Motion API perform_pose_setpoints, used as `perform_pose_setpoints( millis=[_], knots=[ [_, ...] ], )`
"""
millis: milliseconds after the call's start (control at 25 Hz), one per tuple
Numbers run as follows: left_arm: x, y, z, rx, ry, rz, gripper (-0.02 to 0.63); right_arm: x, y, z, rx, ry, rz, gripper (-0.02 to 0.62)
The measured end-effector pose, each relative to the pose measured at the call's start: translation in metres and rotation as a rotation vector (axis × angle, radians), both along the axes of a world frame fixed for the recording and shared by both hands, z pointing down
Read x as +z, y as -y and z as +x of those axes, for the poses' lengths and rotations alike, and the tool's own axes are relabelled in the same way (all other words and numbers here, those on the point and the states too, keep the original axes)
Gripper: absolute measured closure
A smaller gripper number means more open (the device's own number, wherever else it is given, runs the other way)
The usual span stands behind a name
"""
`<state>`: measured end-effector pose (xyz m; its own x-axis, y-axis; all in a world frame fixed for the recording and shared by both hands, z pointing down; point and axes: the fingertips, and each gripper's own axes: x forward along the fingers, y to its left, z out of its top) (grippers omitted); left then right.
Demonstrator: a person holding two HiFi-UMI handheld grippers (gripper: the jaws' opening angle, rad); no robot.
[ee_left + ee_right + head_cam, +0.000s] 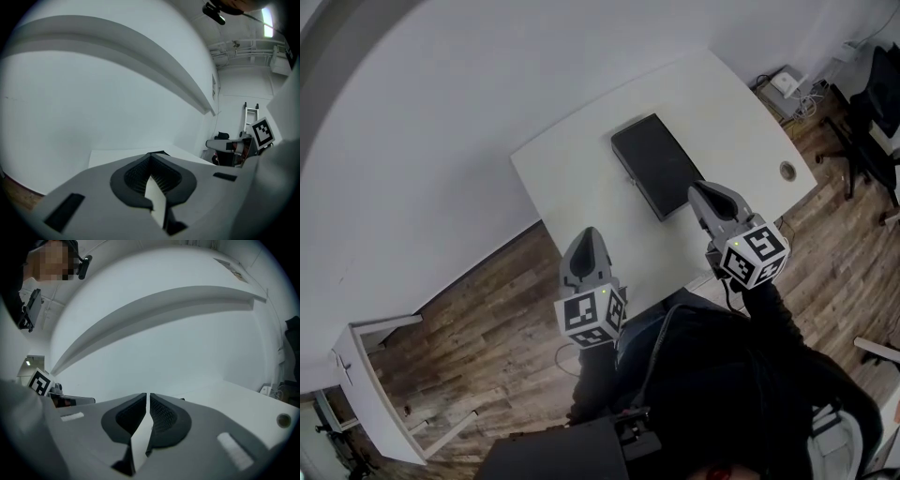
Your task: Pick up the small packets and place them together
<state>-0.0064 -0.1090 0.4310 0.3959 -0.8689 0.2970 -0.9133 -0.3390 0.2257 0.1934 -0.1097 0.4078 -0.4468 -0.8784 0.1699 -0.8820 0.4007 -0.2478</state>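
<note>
No small packets show in any view. A flat black rectangular object (653,164) lies in the middle of the white table (581,159). My left gripper (588,233) is shut and empty, and it hovers at the table's near edge, over the wooden floor. My right gripper (702,188) is also shut and empty, with its tip just right of the black object's near end. In the left gripper view the jaws (150,158) meet with nothing between them. In the right gripper view the gripper (146,397) shows only a thin slit between its pads.
A round cable hole (787,171) sits in the table's right corner. Beyond the table's right end, a black office chair (865,117) stands and a power strip (787,82) lies on the floor. A low white shelf unit (367,389) stands at the lower left. A white wall runs behind the table.
</note>
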Motion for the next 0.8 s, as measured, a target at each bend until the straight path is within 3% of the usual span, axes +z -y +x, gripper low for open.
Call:
perform_pose_setpoints(
  millis=[120,320,400,480,640,800],
  knots=[
    [-0.004,0.015,0.001,0.068,-0.004,0.006,0.606,-0.004,0.004,-0.003,0.018,-0.005,0.006,0.591],
    [0.022,0.039,0.029,0.306,-0.062,-0.078,0.606,0.002,0.011,0.005,0.077,-0.01,-0.011,0.591],
    [0.042,0.045,0.043,0.4,-0.05,-0.129,0.606,0.007,0.009,0.005,0.088,-0.021,-0.026,0.591],
    [0.059,0.054,0.058,0.48,-0.024,-0.159,0.517,0.012,0.007,0.006,0.098,-0.042,-0.037,0.591],
    [0.095,0.075,0.086,0.59,0.039,-0.184,0.476,0.024,0.003,0.013,0.128,-0.059,-0.069,0.591],
    [0.134,0.083,0.107,0.713,0.054,-0.254,0.47,0.036,-0.001,0.015,0.137,-0.07,-0.101,0.591]
  ],
)
